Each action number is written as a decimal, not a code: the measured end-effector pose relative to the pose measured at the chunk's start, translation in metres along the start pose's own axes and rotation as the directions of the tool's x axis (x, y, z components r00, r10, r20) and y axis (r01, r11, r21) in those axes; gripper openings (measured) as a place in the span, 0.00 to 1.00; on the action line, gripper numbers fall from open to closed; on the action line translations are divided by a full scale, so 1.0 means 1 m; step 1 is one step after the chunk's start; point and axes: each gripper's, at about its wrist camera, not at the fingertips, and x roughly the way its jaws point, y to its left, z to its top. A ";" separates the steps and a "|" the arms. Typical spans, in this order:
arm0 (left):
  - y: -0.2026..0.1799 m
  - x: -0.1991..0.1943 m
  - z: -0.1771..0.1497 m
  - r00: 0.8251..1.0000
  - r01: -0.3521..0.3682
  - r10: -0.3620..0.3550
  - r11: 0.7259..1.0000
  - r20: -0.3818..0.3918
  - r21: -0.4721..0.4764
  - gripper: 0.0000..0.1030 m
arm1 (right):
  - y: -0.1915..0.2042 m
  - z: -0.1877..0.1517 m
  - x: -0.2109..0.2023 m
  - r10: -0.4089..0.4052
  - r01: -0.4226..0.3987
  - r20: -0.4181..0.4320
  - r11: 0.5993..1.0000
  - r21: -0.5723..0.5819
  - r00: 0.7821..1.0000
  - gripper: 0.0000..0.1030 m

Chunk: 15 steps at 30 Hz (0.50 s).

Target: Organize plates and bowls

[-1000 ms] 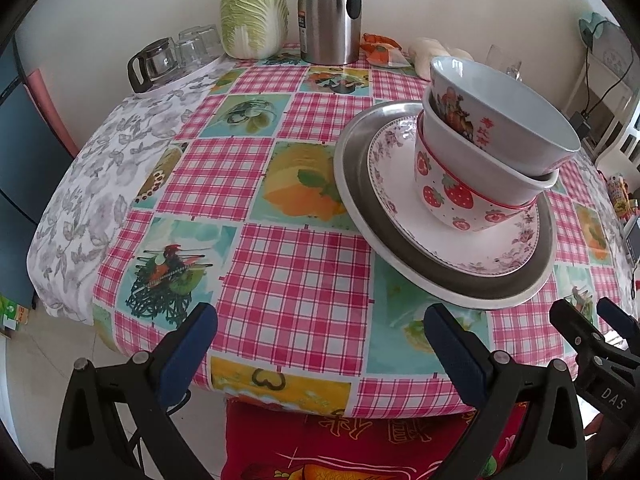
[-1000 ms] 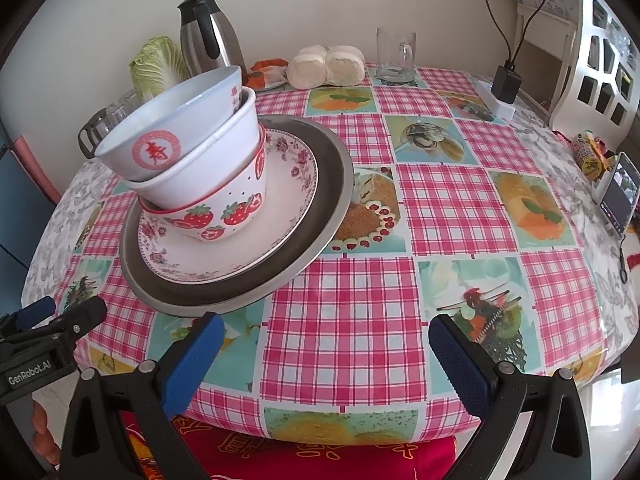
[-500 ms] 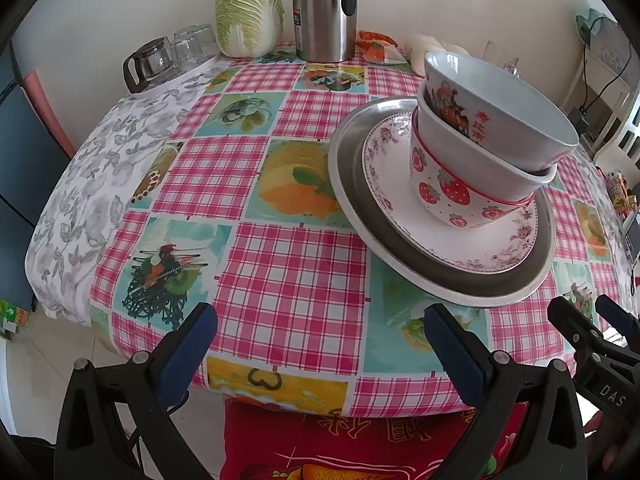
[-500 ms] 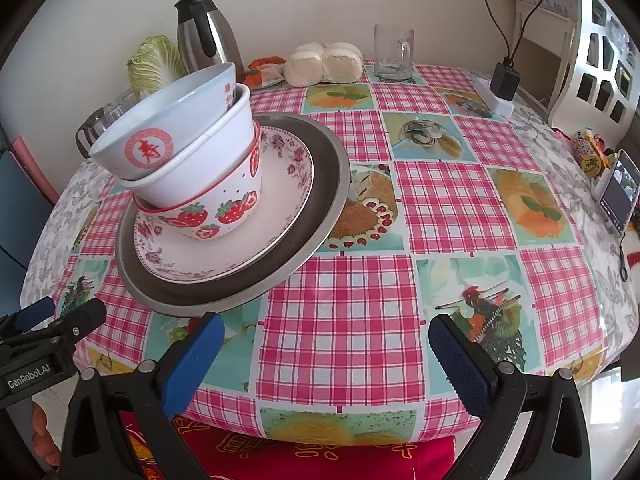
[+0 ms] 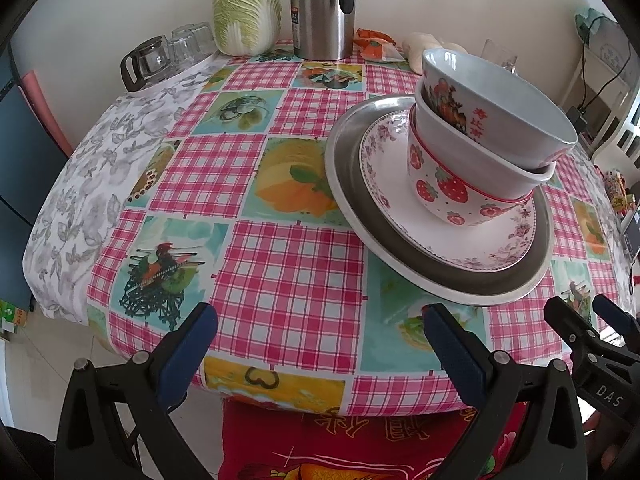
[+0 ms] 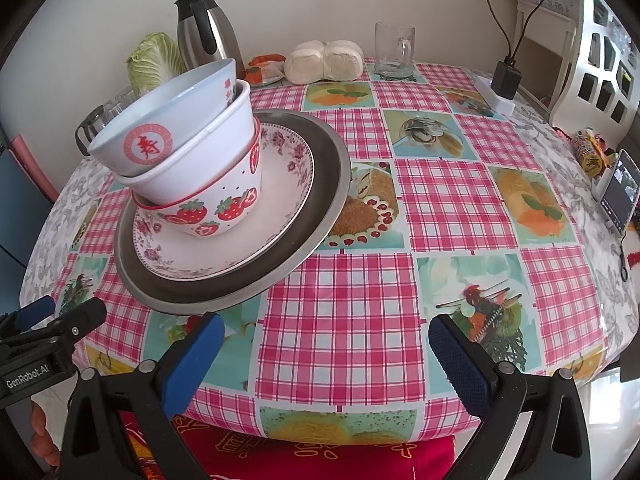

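Task looked basically done: three bowls sat nested on a floral plate, itself on a grey plate, approx 10 o'clock in right wrist view, 2 o'clock in left. Left gripper and right gripper both hung spread, empty, near table edge. Nothing else loose w/ crockery seen.

Glossy wipe-clean tablecloth in pink check, sheened like oilcloth. Dull brushed-metal tray, matt grey inside. Glazed ceramic-looking floral plate, smooth. Shiny strawberry bowl, plain white bowl, printed top bowl (porcelain or melamine, unclear). Satin steel flask. Clear glass mug.
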 end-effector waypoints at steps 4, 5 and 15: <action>-0.001 0.001 0.000 1.000 0.005 -0.005 1.000 -0.009 0.004 1.00 | 0.000 0.000 0.000 0.001 -0.001 0.000 1.000 0.000 1.000 1.00; -0.001 0.001 0.000 1.000 -0.001 0.001 1.000 -0.008 0.007 1.00 | 0.000 0.000 0.000 0.001 -0.001 0.000 1.000 0.000 1.000 1.00; -0.002 -0.003 -0.001 1.000 -0.008 0.008 1.000 0.011 0.012 1.00 | 0.002 -0.001 0.001 0.002 -0.002 -0.003 1.000 -0.002 1.000 1.00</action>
